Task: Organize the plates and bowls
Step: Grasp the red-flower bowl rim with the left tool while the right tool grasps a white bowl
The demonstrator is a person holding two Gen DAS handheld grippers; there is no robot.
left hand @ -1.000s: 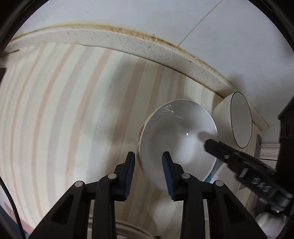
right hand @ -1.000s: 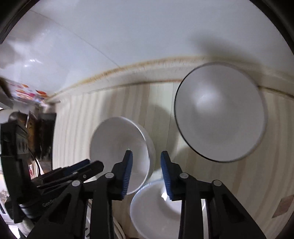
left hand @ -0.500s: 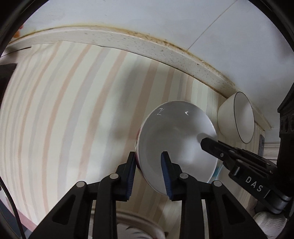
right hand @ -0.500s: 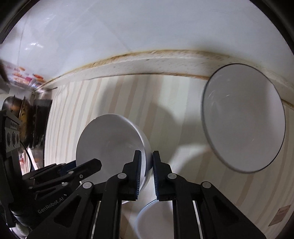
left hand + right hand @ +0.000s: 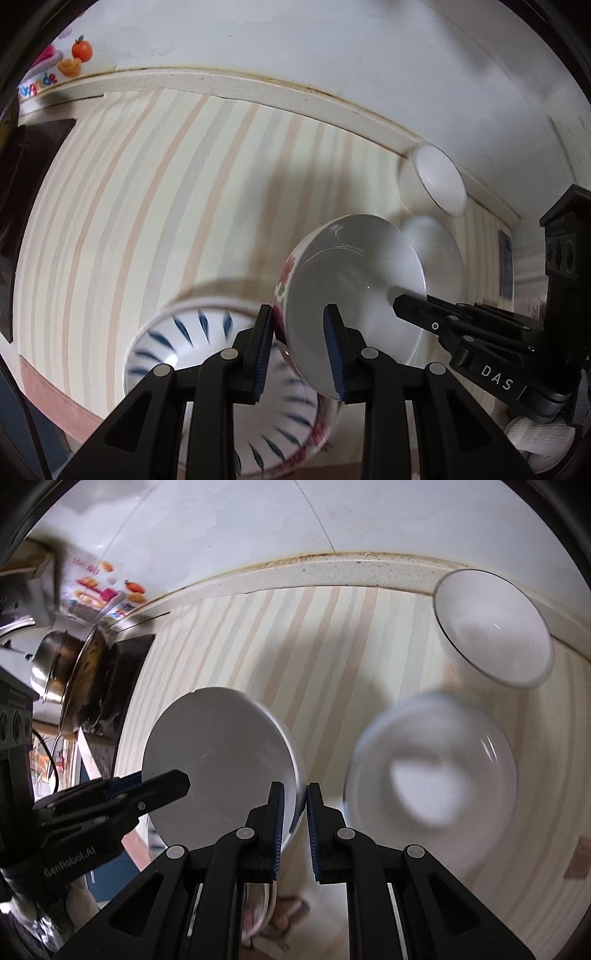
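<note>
A white bowl with red flowers on its outside (image 5: 354, 291) is held up off the striped counter, tilted. My left gripper (image 5: 301, 347) is shut on its near rim. My right gripper (image 5: 295, 812) is shut on the opposite rim; the same bowl shows in the right wrist view (image 5: 221, 760). Below it in the left wrist view sits a bowl with blue dashes (image 5: 207, 343). A clear glass bowl (image 5: 432, 775) and a white bowl with a dark rim (image 5: 491, 627) stand on the counter to the right.
The counter's raised stone edge (image 5: 280, 96) runs along the white tiled wall. A black hob (image 5: 26, 177) and a steel pot (image 5: 70, 668) are at the left. The dark-rimmed white bowl also shows in the left wrist view (image 5: 436, 181).
Both grippers have closed on the flowered bowl's rim and lifted it back toward the near side. The blue-dashed bowl has come into the left wrist view beneath it.
</note>
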